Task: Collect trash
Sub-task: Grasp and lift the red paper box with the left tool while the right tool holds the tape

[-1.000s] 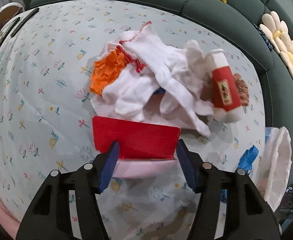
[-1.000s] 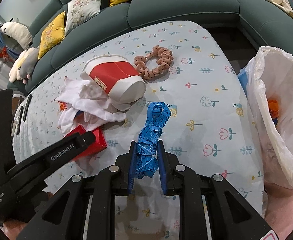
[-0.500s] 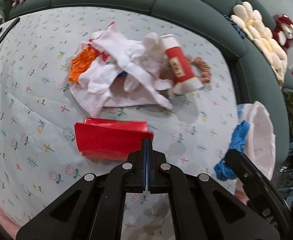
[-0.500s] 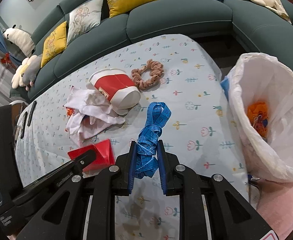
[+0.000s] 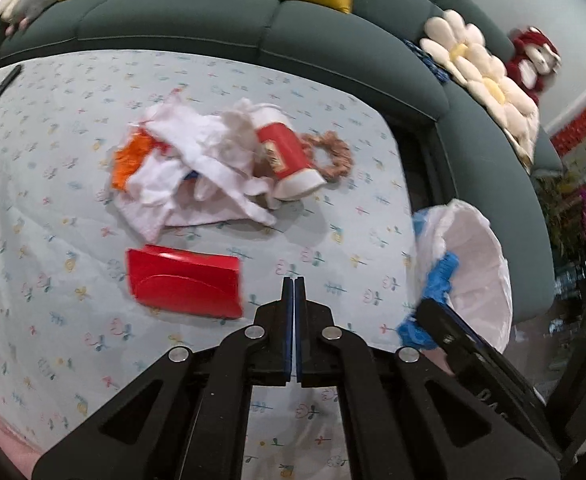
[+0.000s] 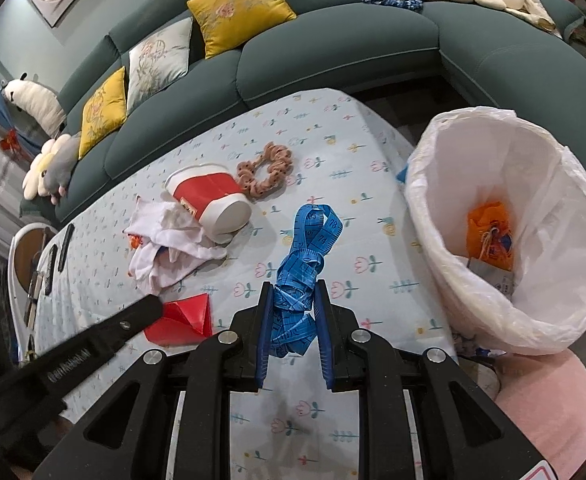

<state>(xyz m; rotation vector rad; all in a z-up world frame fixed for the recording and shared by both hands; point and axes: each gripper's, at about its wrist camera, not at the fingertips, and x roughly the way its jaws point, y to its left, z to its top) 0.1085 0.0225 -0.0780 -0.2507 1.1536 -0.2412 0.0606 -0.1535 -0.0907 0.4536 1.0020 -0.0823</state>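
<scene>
My right gripper (image 6: 292, 292) is shut on a bundled blue measuring tape (image 6: 303, 256) and holds it above the table, left of the white-lined trash bin (image 6: 541, 320). The bin holds an orange wrapper (image 6: 489, 234). My left gripper (image 5: 293, 284) is shut and empty, above the table to the right of a red paper box (image 5: 185, 282). Beyond lie crumpled white cloths (image 5: 197, 164), an orange scrap (image 5: 131, 158), a red-and-white cup (image 5: 289, 160) on its side and a brown scrunchie (image 5: 333, 154). The tape also shows in the left wrist view (image 5: 439, 280).
The table has a floral cloth (image 6: 333, 152). A green sofa (image 6: 333, 40) with cushions curves around its far side. Dark remotes (image 6: 59, 248) lie at the table's left end. A pink stool (image 6: 553, 400) sits under the bin.
My left gripper has closed empty and drawn back and up from the red box, which stays on the table. My right gripper has lifted the blue tape and moved toward the bin.
</scene>
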